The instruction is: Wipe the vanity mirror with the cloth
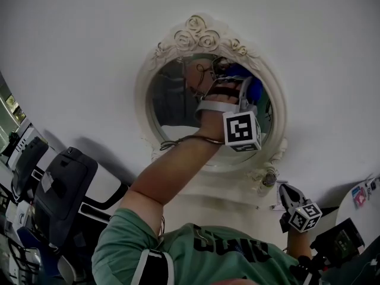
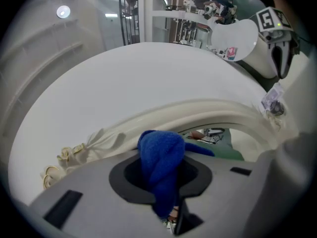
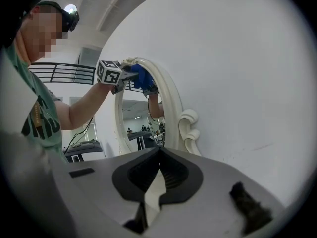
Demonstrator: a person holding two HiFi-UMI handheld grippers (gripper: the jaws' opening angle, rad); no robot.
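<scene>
The fingers (image 2: 126, 180) of my left gripper (image 2: 161, 170) are squeezed tight on the blue cloth (image 2: 159, 152). The cloth puffs out between them. It is pressed on the vanity mirror (image 1: 175, 100), high up on the right side, close to the cream frame (image 1: 208, 37). The glass to the left and below is open. The fingers (image 3: 131, 177) of my right gripper (image 3: 159, 155) are closed with nothing in them. It hangs low, down to the right of the mirror, not touching it, by the white wall (image 1: 89, 34).
</scene>
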